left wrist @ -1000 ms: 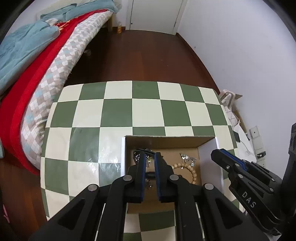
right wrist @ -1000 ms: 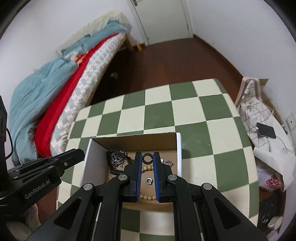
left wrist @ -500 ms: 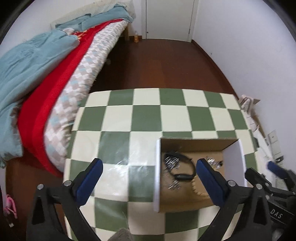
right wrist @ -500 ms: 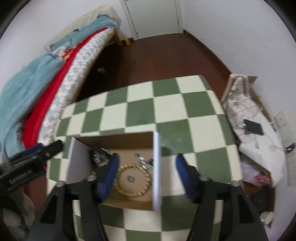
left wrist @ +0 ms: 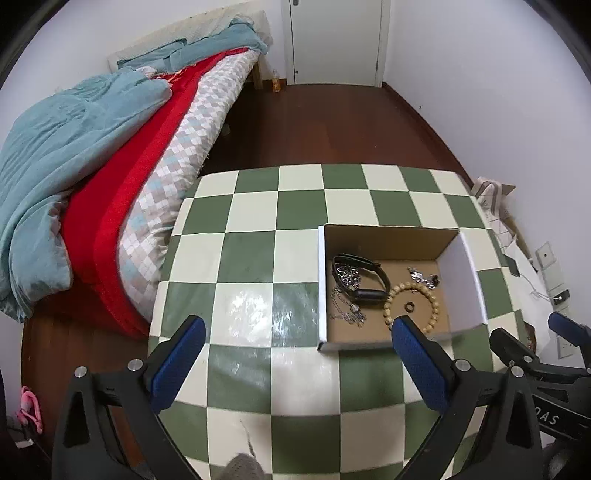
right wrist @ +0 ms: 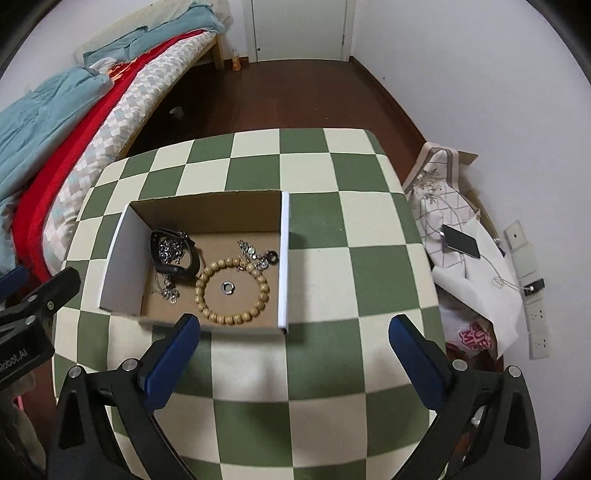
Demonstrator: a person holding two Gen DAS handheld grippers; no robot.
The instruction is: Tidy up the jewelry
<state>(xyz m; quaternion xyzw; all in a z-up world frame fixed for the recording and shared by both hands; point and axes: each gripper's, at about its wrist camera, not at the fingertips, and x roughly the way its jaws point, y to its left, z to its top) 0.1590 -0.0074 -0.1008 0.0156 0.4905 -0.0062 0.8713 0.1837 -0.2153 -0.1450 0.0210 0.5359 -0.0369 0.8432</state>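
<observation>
Both tools are wide apart now! The left gripper, with its blue-padded fingers, was pressed together over the box a second ago; now it is spread and empty above the green-and-cream checkered table. Same for the right gripper: it was pinching a small dark ring a second ago, and now it gapes, holding nothing, pulled back from the box. My read: the last pieces have been dropped, and the sorting looks close to finished.

Just beyond the fingertips, the open cardboard box with white side walls sits on the table. Inside, nearest, the tan wooden bead bracelet lies flat in a loop, and the small metal ring rests inside that loop, apart from the beads. Left of it, the black strap band tangles with a silver chain. At the far right corner, small silver trinkets are piled beside the wall.

Farther off, the bed with red and teal bedding, then the white door.
</observation>
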